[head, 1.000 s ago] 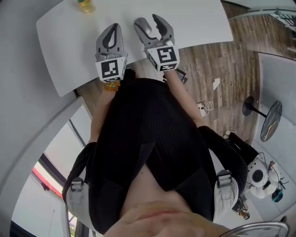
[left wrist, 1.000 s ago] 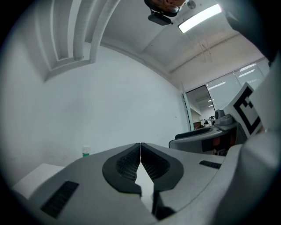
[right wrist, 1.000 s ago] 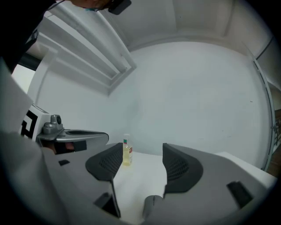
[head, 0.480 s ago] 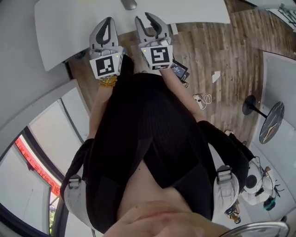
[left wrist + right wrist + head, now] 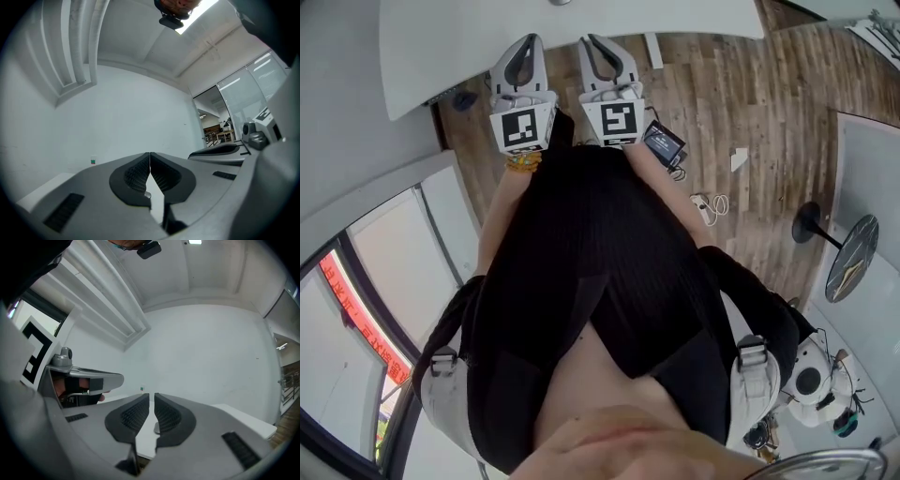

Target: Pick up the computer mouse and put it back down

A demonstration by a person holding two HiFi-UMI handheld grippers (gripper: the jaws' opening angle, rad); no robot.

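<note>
Change noted: both grippers now stand off the table [image 5: 675,17], on the person's side of its near edge and above the wooden floor [image 5: 722,112]. A second ago they reached in over the table top. Less of the table shows in the head view than before.

The right gripper [image 5: 594,47]: its jaws have just been closing, from spread wide a second ago to all but together. Its own view shows only a thin slit left between them, with nothing in it. Empty.

The left gripper [image 5: 528,45]: jaws meet at the tips and hold nothing, the same as in the earlier frames. It sits just beside the right one, and both point toward the table.

The computer mouse [image 5: 560,2]: only a grey sliver at the top of the head view. It lies on the table, back from the near edge and apart from both grippers. Through the slit, the right gripper view shows a small grey shape on the table, likely the same thing.

Reading: the mouse rests on the table, neither gripper touches it, and both have drawn back from the table. The put-down looks done; this appears to be the retreat, with nothing left to handle.
</note>
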